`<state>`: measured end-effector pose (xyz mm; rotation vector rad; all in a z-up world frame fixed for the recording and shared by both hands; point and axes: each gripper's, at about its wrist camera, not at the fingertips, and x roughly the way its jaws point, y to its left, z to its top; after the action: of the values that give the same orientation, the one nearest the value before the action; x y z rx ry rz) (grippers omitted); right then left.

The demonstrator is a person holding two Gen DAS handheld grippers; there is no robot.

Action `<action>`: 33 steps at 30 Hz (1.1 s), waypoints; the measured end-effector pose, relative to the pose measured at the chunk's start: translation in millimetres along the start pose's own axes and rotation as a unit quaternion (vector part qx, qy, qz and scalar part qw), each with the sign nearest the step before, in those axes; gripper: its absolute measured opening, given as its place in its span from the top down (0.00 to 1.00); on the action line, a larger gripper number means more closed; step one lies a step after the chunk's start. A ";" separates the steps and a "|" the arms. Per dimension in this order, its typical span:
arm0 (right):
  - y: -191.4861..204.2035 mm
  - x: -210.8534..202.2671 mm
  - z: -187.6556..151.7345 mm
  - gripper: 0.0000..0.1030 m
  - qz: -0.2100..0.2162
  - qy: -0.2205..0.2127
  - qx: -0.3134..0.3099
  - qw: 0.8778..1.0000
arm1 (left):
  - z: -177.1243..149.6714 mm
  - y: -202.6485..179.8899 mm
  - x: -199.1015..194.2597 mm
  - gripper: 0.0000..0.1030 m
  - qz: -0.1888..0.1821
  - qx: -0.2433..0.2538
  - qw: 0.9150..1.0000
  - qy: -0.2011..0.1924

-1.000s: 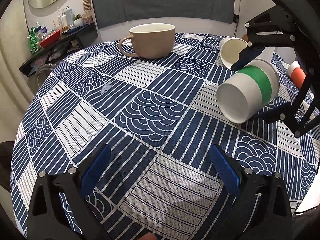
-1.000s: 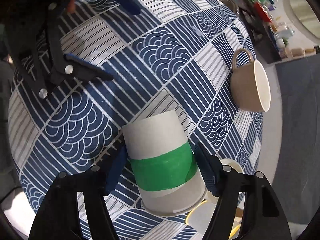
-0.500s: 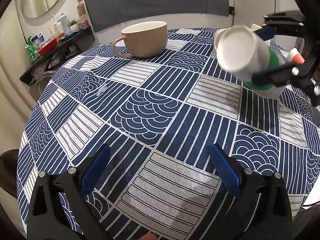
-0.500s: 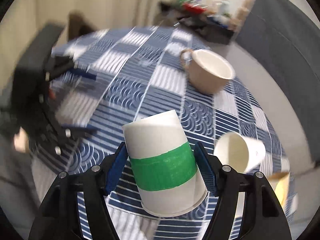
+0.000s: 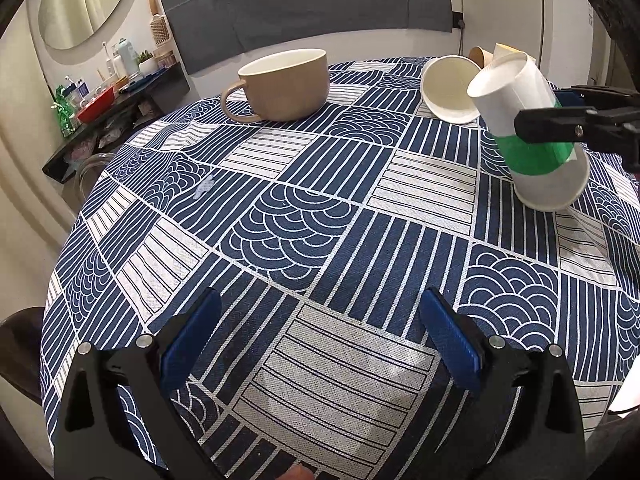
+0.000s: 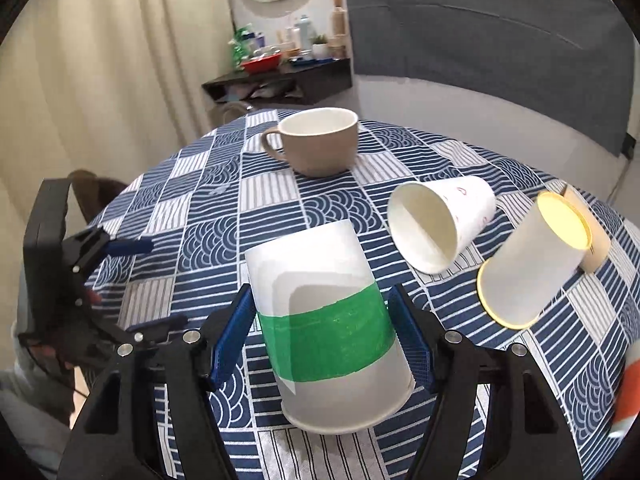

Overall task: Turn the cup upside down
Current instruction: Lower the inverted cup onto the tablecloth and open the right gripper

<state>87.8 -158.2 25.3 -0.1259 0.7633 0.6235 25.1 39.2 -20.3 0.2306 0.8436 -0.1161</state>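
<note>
Green-banded cup point(image 6: 328, 320): held mouth-down, tilted, clamped by right tongs point(image 6: 324, 340).
Left tongs point(image 5: 320, 344): kept apart, nothing gripped.
Mug point(image 5: 286, 84): upright on desk point(image 5: 304, 216).
Nearby: white cup point(image 6: 440, 224) lying sideways.

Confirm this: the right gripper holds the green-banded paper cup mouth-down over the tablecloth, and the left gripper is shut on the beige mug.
Wrong about the left gripper: its fingers stand open with nothing between them, well short of the beige mug, as the left wrist view shows. The rest holds: the right gripper holds the green-banded paper cup mouth-down, tilted, over the tablecloth.
</note>
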 end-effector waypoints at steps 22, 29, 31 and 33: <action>3.9 -27.4 -51.3 0.17 -0.041 -0.017 0.037 0.998 | -1.2 -1.3 -3.4 0.06 -0.004 0.000 1.000 -0.008; -2.8 -47.2 -64.4 0.14 -0.050 -0.024 0.058 0.997 | -1.7 1.0 -4.1 0.06 -0.004 -0.006 1.000 -0.009; -8.1 -48.6 -70.5 0.13 -0.061 -0.021 0.070 0.995 | -2.1 1.3 -5.2 0.06 -0.002 -0.008 1.000 -0.013; -15.9 -50.3 -78.7 0.13 -0.063 -0.018 0.082 0.994 | -2.5 1.1 -6.4 0.06 0.001 -0.008 1.000 -0.016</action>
<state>21.2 -221.0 0.7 -0.0123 0.7629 0.4403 19.3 41.0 -17.0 0.2144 0.8122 -0.1102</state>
